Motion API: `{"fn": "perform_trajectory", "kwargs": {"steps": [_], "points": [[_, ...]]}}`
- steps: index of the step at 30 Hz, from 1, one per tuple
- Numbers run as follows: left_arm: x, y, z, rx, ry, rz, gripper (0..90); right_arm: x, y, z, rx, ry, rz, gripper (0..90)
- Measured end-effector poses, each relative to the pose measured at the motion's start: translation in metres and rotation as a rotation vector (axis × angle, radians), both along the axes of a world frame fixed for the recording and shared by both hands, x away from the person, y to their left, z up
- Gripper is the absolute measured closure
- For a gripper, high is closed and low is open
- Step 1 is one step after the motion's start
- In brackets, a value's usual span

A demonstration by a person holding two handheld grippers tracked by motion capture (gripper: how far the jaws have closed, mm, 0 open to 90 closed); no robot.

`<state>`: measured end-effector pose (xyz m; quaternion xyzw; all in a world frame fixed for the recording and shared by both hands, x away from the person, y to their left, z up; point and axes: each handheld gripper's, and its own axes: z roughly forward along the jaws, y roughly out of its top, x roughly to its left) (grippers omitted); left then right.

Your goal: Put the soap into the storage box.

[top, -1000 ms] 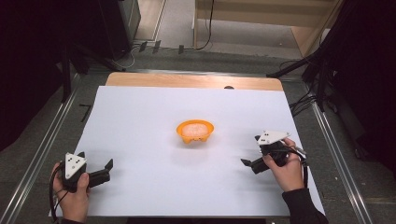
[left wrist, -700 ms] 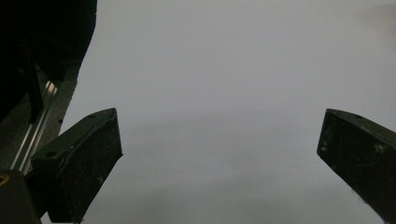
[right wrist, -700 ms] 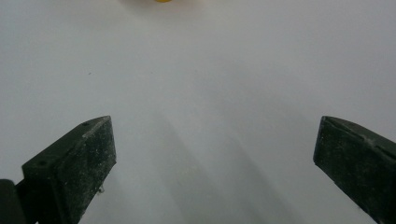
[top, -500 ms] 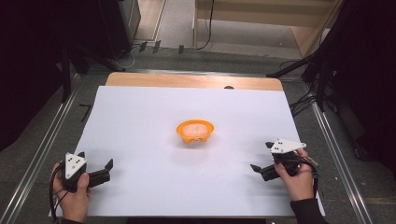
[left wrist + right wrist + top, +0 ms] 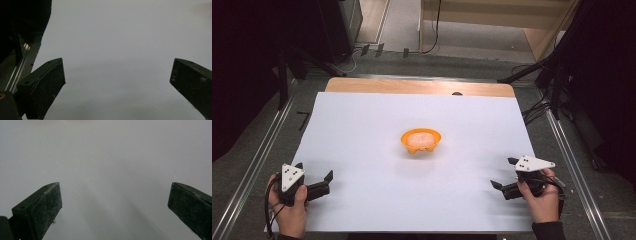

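High view: orange bowl (image 5: 421, 141) at mid-table on the white sheet (image 5: 362, 125), holding a pale, lumpy filling. Well apart from both grippers, roughly between them and farther out. Probably thin plastic, light and fairly stiff, apt to skid on the smooth sheet and to tip if pinched on one side alone; best taken by the rim, one jaw inside the wall and one outside, and kept level. Filling looks soft, so no squeezing there. Left gripper (image 5: 316, 181) low at the near left corner, gripped in a hand (image 5: 291, 210) from behind, jaws spread, aimed right and slightly far. Right gripper (image 5: 505, 173) at the near right, held in a hand (image 5: 539, 197) with the wrist coming in from the near edge, jaws spread, aimed left toward the middle.

Left gripper view: both black jaws wide apart, nothing between them, bare white sheet ahead, table rail (image 5: 17, 67) at far left.

Right gripper view: jaws likewise wide apart and empty over plain white sheet.
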<state>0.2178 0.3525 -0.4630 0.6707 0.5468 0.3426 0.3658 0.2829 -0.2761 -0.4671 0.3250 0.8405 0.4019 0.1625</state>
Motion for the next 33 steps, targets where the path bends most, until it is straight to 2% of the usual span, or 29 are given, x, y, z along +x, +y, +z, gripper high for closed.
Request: {"fn": "perform_trajectory", "kwargs": {"steps": [11, 23, 33], "points": [[0.000, 0.000, 0.000, -0.002, 0.001, -0.001, 0.3, -0.013, -0.019, -0.006, 0.006, 0.006, -0.048, 0.0], [0.000, 0.001, 0.000, -0.011, 0.001, -0.004, 0.3, -0.028, -0.038, -0.010, 0.027, -0.016, -0.089, 0.0], [0.000, 0.001, 0.000, -0.012, 0.003, -0.007, 0.3, -0.034, -0.049, -0.016, 0.071, -0.020, -0.118, 0.0]]}}
